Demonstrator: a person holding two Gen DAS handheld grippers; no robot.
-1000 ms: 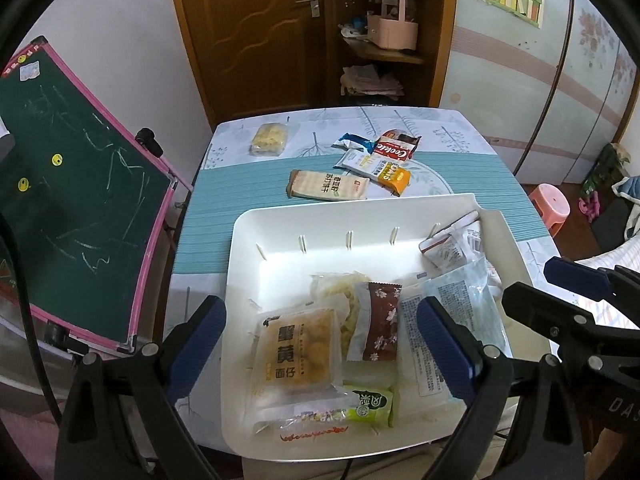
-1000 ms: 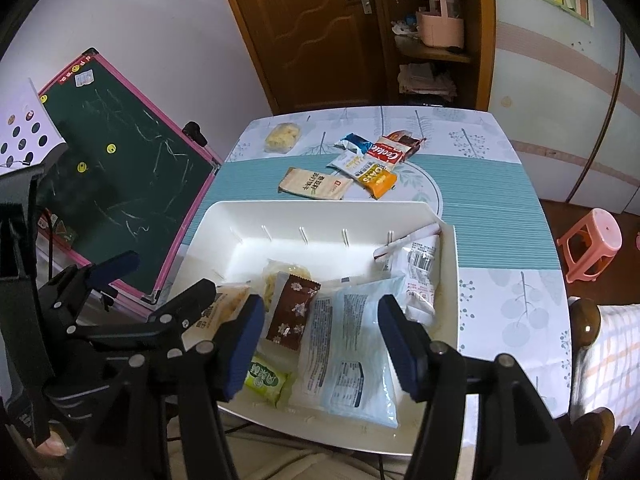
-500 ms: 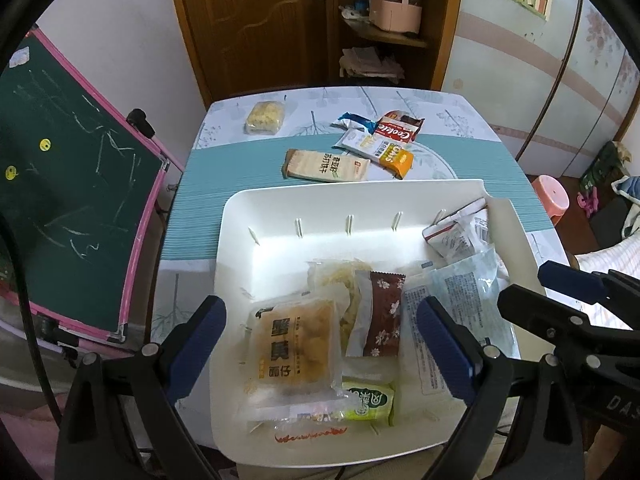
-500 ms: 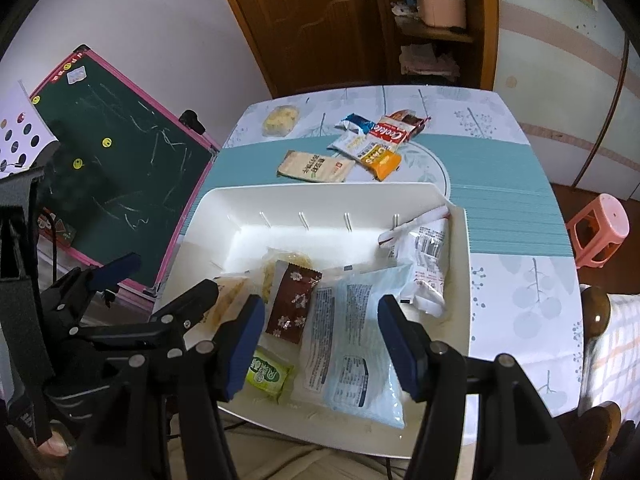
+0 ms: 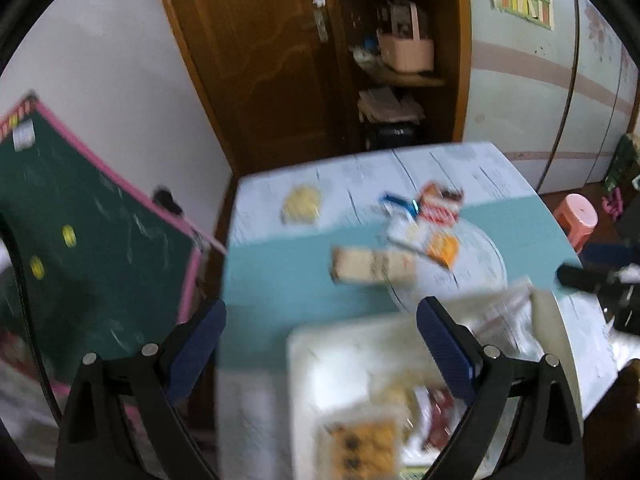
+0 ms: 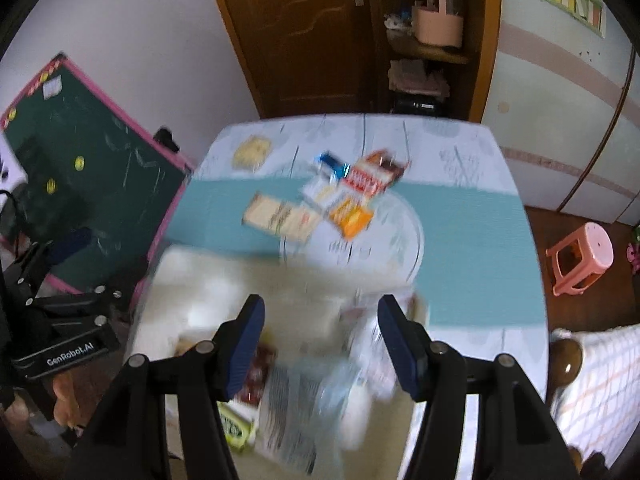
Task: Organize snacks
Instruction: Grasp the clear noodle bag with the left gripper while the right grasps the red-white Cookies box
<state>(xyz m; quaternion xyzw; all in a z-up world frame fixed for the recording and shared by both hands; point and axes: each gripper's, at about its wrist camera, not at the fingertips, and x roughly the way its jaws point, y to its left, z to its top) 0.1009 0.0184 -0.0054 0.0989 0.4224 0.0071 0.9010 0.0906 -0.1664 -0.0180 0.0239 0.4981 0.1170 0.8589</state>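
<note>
The counter [image 6: 472, 232], covered in a teal and pale patterned cloth, stretches out ahead of both claws. Left of it leans a green chalkboard [image 5: 80, 248] with a pink frame.

Nearest to the claws sits the white tray [image 5: 332, 364], badly blurred in both views. It lies directly beneath and between the fingers of the right claw [image 6: 321, 344], and below and to the right of the left claw's [image 5: 322, 350] centre. Inside it lie several snack packets: a large clear bag with printed text [image 6: 304, 404] under the right claw, a dark red packet [image 6: 258, 372] by that claw's left finger, a green packet [image 6: 236, 428] at the tray's near edge, and a yellow-orange packet [image 5: 362, 446] low between the left claw's fingers.

Farther ahead of both claws, loose on the counter beyond the tray, lies a tan rectangular packet [image 6: 280, 218]. Just past it is a cluster of an orange packet [image 6: 352, 218], a red-and-white packet [image 6: 370, 178] and a blue-wrapped one [image 6: 334, 162]. A small yellow snack [image 6: 252, 150] sits alone, well apart at the far left corner.

Both claws are released, fingers spread wide with nothing between them. To the right of the counter stands a pink stool [image 6: 582, 258].
</note>
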